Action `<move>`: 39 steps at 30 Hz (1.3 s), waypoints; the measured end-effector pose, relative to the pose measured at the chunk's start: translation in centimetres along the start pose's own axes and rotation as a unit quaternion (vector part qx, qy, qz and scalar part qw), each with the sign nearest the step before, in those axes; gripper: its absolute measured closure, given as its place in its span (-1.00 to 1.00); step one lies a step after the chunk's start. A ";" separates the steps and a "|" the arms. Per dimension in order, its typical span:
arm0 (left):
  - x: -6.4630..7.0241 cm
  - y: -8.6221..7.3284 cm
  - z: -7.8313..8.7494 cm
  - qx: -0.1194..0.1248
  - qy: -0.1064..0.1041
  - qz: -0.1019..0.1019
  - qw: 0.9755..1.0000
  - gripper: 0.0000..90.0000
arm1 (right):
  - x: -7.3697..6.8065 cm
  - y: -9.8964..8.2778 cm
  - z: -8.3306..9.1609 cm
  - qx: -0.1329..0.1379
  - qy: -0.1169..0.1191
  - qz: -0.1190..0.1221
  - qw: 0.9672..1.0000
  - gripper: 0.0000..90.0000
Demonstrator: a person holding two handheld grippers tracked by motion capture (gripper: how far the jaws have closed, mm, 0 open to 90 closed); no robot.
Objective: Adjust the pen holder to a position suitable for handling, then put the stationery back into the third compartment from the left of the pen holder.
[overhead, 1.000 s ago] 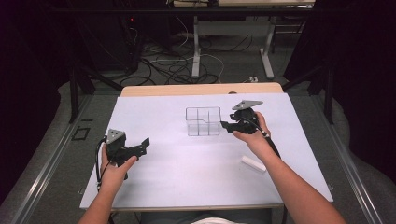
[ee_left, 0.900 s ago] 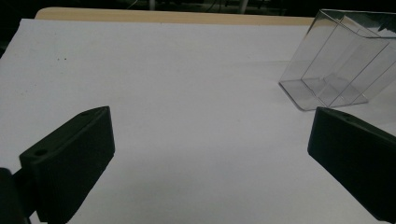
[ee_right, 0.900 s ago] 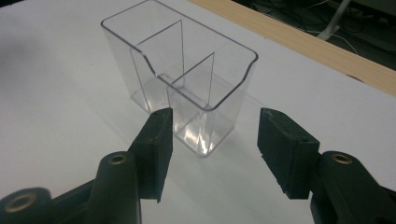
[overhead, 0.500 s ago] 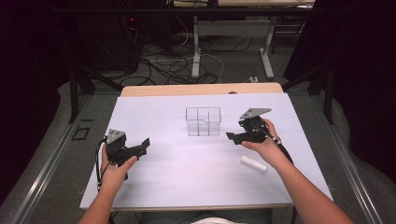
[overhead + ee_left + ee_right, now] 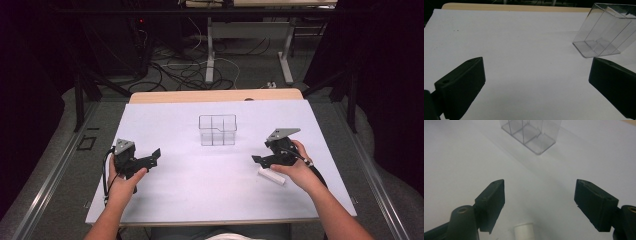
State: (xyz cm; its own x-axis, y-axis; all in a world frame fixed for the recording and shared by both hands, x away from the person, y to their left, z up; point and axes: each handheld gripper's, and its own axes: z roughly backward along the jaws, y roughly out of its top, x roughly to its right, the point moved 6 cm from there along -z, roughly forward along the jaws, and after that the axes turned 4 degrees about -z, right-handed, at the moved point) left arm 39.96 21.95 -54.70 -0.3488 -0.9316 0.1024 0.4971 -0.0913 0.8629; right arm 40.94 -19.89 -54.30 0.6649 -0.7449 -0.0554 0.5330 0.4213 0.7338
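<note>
My left gripper (image 5: 150,156) and right gripper (image 5: 260,160) both spread wide; white cylinder (image 5: 271,176) lower right, clear divided box (image 5: 217,130) centre.

A: The table (image 5: 165,200) is covered in plain white, with a bare pale wood edge along the far side.

B: The divided box (image 5: 217,130) on it is clear, colourless plastic.

A: Both grippers are black, the left gripper (image 5: 150,157) and the right gripper (image 5: 261,159), each topped by a grey plate.

B: The small cylinder (image 5: 271,176) is white, unpatterned.
</note>
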 end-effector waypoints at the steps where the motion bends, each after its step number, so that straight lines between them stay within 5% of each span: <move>1: 0.0 0.0 0.0 0.000 0.000 0.000 1.000 -0.98 | 0.1 -0.3 0.1 -0.006 0.002 0.005 1.000 -0.43; 11: -0.1 -0.1 0.2 0.000 0.000 0.001 1.000 -0.98 | -0.1 -2.1 0.7 -0.049 0.012 0.020 0.999 -0.32; 17: -0.1 -0.1 0.2 -0.001 0.001 0.001 1.000 -0.98 | -0.3 -3.7 1.2 -0.109 0.011 0.038 0.993 -0.27; 27: 0.1 -0.1 0.3 0.000 0.000 0.003 1.000 -0.98 | -0.6 -4.4 2.1 -0.155 0.016 0.055 0.986 -0.10; 34: 0.0 -0.1 0.4 0.000 0.001 0.002 1.000 -0.98 | -0.4 -5.5 2.0 -0.188 0.019 0.044 0.981 -0.06; 35: 0.0 -0.1 0.4 0.000 0.001 0.002 1.000 -0.98 | -0.3 -5.6 2.2 -0.202 0.016 0.049 0.978 -0.06; 39: 0.0 -0.1 0.5 0.000 0.002 0.007 1.000 -0.98 | -0.2 -5.9 2.0 -0.206 0.012 0.056 0.977 -0.06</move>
State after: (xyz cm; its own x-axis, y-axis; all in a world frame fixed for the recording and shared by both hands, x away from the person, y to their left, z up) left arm 39.54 22.15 -54.60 -0.3384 -0.9343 0.1124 0.5014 -0.0779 0.8617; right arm 36.65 -23.28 -57.24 0.7408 -0.6716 -0.0096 0.6181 0.6761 0.4011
